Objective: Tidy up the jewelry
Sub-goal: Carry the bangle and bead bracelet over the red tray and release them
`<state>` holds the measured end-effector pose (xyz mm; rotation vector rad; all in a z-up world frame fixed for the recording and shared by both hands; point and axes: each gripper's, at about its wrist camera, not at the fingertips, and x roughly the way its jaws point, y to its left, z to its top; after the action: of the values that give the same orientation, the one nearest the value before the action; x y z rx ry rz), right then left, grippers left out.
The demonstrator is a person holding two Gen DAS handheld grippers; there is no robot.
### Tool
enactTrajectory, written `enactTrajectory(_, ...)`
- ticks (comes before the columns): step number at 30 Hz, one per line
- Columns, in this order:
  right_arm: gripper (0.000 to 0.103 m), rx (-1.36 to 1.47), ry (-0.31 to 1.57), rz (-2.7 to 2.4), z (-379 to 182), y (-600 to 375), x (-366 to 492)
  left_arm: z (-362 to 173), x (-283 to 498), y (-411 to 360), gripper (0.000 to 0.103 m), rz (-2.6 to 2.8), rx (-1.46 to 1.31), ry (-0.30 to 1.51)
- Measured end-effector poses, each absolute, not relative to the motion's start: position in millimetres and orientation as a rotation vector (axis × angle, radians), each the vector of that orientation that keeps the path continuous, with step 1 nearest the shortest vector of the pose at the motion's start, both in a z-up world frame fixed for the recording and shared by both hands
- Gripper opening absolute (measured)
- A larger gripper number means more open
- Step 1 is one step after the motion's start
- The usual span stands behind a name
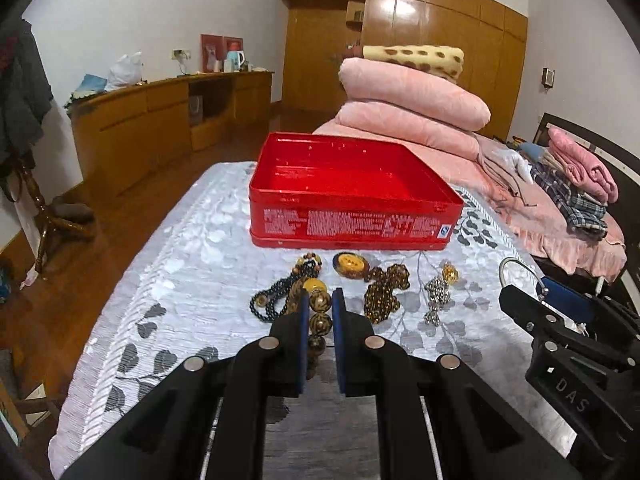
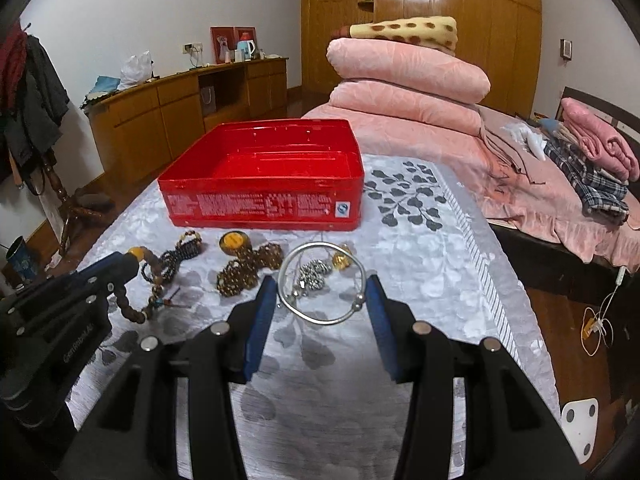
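The left gripper [image 1: 320, 312] had its fingers clenched on a bracelet of large brown beads [image 1: 320, 322], lifted just above the grey leaf-patterned worktop [image 1: 180, 280]. Beside it to the right lay dark bead strands [image 2: 168, 268], an amber disc [image 2: 234, 241], a golden-brown bead cluster [image 2: 240, 274] and a silver chain [image 2: 314, 272]. The right gripper [image 2: 322, 300] grasped a silver bangle [image 2: 322, 282] between its fingers. Behind all these stood the open red tin [image 2: 264, 176].

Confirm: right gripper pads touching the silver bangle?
Touching. Right wrist view: the silver bangle spans the right gripper, its rim meeting both blue pads.
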<state>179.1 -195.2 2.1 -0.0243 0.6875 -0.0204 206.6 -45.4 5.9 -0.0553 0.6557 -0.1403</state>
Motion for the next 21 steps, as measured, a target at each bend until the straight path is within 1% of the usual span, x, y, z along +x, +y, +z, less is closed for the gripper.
enactTrajectory(7, 0.044, -0.031, 0.659, -0.009, 12.5, -191.2, 189.9, 18.2, 215.3, -43.6, 0.011, -0.134, -0.063, 0.621)
enactTrajectory(13, 0.044, -0.035, 0.615, 0.023, 36.8, -192.0, 214.1, 45.4, 234.6, -40.7, 0.011, -0.148, -0.086, 0.557)
enactTrajectory(21, 0.044, -0.024, 0.568, 0.071, 68.8, -197.2, 271.0, 82.4, 291.1, -40.4, 0.011, -0.196, -0.121, 0.508)
